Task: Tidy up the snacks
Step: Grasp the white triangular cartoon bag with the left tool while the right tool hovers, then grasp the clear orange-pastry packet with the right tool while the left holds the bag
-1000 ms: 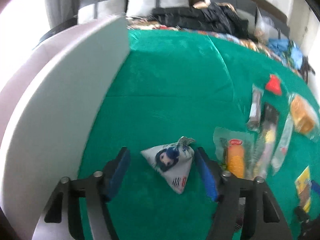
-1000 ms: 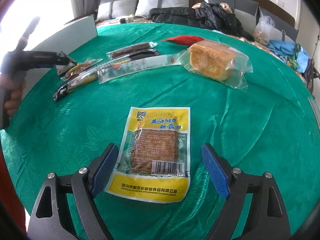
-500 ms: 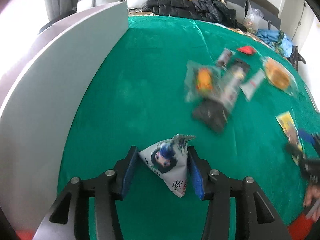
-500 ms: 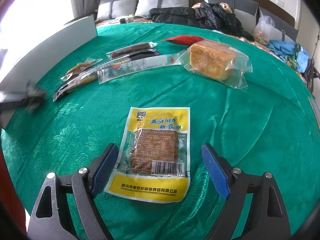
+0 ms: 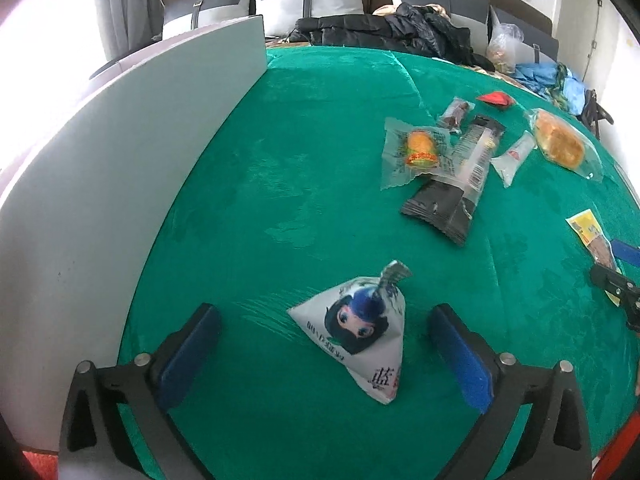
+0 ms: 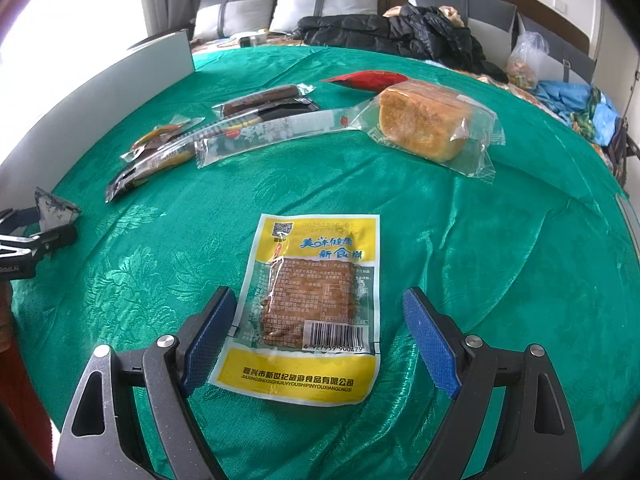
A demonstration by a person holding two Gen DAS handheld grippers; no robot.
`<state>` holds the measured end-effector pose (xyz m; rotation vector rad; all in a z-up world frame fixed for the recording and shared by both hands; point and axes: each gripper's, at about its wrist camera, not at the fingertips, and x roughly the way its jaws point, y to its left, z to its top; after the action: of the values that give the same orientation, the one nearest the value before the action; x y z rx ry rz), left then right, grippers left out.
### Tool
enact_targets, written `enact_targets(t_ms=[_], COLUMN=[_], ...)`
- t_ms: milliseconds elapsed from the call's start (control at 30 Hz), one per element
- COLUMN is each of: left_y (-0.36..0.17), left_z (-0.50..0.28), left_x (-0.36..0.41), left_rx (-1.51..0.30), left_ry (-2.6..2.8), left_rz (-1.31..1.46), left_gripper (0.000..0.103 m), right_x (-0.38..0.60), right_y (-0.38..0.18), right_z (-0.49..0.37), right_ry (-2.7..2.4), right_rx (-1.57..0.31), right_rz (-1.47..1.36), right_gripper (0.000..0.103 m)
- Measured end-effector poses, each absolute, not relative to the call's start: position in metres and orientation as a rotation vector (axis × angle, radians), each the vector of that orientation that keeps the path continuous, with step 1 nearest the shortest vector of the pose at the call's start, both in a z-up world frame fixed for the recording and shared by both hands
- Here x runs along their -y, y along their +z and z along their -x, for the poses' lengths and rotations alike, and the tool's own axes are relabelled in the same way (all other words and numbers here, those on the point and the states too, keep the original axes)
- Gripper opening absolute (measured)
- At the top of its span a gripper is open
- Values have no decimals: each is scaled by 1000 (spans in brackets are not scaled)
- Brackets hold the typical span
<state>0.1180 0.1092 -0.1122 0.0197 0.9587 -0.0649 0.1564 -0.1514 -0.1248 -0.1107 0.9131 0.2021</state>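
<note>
White board (image 5: 120, 184): it is standing upright along the left edge of the green tabletop (image 5: 312, 168)
Left tongs (image 5: 326, 354): the blue pads are standing wide apart, one on each side of the triangle pouch, and are not touching it
Triangle pouch (image 5: 360, 326): it is lying on the green cloth between the left pads, with a cartoon face with blue hair printed on it and its sealed tip pointing up and away
Snack group (image 5: 460, 160): a clear pack with an orange snack, a long black pack, a small brown bar, a red pack and a narrow clear pack are lying close together, far ahead on the right
Bread pack (image 6: 432, 124): it is lying to the right of this group, in a clear wrapper
Yellow packet (image 6: 308, 312): it is lying flat on the tabletop, barcode end toward the camera, between the right pads
Right tongs (image 6: 320, 340): the pads are standing apart; the left pad is just beside the packet edge, but I cannot tell if it is touching
</note>
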Motion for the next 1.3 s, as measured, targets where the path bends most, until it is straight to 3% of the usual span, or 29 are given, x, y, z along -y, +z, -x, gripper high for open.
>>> enact_targets(t_ms=[1000, 1300], left_y=[-112, -106], left_z=[-115, -118], left_x=[-112, -121], left_rx=[-950, -987], left_ry=[-85, -166], left_rz=[-24, 28], left_gripper=[103, 102], right_x=[153, 203], right_y=[-125, -91], right_z=[-157, -203], right_ry=[205, 150], right_rx=[-921, -1200], right_rz=[108, -99], right_gripper=[91, 90])
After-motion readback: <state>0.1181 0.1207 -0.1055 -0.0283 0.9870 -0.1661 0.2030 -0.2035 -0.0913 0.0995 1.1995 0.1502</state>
